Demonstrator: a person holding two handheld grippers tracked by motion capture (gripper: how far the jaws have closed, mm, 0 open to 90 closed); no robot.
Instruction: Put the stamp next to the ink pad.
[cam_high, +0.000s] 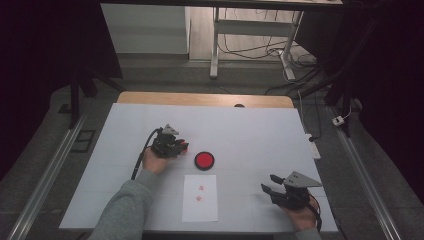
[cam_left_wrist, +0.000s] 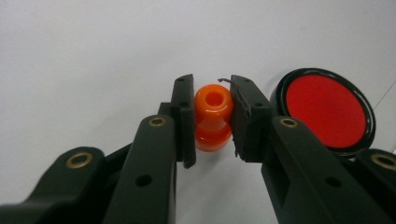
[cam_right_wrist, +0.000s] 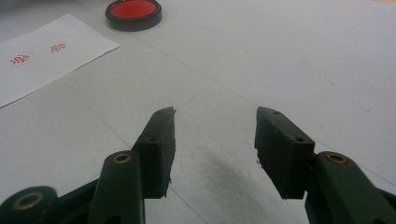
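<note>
My left claw (cam_left_wrist: 212, 119) is clamped on the orange stamp (cam_left_wrist: 213, 116), whose long axis runs straight between the pads, its holed end pointing away from me, just left of the red ink pad (cam_left_wrist: 327, 109) on the desk (cam_left_wrist: 93, 56). My right claw (cam_right_wrist: 215, 149) rests half open, gripping nothing, well right of that pad.

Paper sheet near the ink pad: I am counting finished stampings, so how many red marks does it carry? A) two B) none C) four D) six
A: the paper sheet carries two small red marks, one above the other in the high view, below the ink pad.
</note>
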